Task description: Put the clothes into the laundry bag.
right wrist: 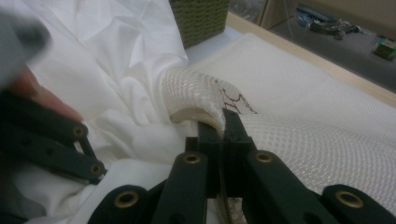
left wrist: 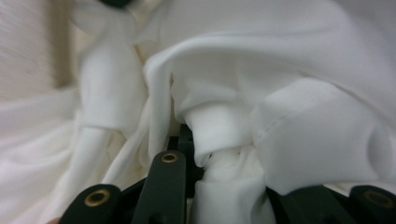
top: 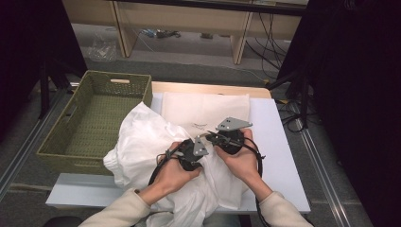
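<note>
Right gripper [right wrist: 223,122] pressed together, pinching the rolled edge of a mesh laundry bag [right wrist: 299,107] between its two black jaws; bag's rim curled up over the jaw tips, a dark printed mark just beside the pinch. From above, same right gripper [top: 222,138] held over the near edge of the bag, near the middle of the table.

Left gripper [left wrist: 205,154] drawn nearly closed, a bunched fold of white garment [left wrist: 224,130] caught between the jaws; whether the pads truly press on it hard to tell, since cloth covers the tips. From above, left gripper [top: 193,153] buried in the garment [top: 142,137], just beside the right one.

Hidden or unclear: tips of the left jaws under fabric; far part of the mesh bag [top: 205,109] under the garment's edge; garment's lower end cut off at the bottom of the high view; left gripper blurred at the left edge of the right gripper view.

Counted: two grippers, two hands, one white garment, one mesh bag, one green woven basket [top: 61,137] at the table's left, touching the garment, one white table top [top: 279,142].
</note>
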`<action>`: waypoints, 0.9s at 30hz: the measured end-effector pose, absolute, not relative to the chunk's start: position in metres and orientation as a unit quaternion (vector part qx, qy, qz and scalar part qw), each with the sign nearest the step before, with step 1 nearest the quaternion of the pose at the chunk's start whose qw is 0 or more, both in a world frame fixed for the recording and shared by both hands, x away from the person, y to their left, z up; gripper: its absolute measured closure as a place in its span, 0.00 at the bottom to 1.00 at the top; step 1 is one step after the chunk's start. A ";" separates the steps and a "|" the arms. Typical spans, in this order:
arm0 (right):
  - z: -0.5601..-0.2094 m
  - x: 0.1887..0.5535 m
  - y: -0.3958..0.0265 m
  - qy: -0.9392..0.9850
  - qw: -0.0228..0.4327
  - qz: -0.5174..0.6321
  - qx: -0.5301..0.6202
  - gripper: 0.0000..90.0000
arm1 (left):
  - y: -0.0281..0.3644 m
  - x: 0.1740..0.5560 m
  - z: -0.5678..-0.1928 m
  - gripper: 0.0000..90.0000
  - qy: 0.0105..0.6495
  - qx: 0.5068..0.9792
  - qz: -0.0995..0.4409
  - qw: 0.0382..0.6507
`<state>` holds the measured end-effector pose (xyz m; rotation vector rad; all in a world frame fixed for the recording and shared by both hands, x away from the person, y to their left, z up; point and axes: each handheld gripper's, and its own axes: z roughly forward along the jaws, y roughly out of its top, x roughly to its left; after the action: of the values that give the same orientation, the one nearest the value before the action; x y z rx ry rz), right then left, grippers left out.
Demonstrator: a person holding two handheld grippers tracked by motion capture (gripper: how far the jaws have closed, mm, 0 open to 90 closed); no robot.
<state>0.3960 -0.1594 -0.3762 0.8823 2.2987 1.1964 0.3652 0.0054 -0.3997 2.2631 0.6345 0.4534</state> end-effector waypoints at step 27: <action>-0.384 0.400 -0.159 0.824 0.206 0.422 0.318 0.99 | 0.044 0.357 -0.402 0.27 0.254 0.887 0.140 0.359</action>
<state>0.3998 -0.1594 -0.3836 0.8847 2.2952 1.1753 0.3573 0.0438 -0.4023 2.2876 0.6562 0.3606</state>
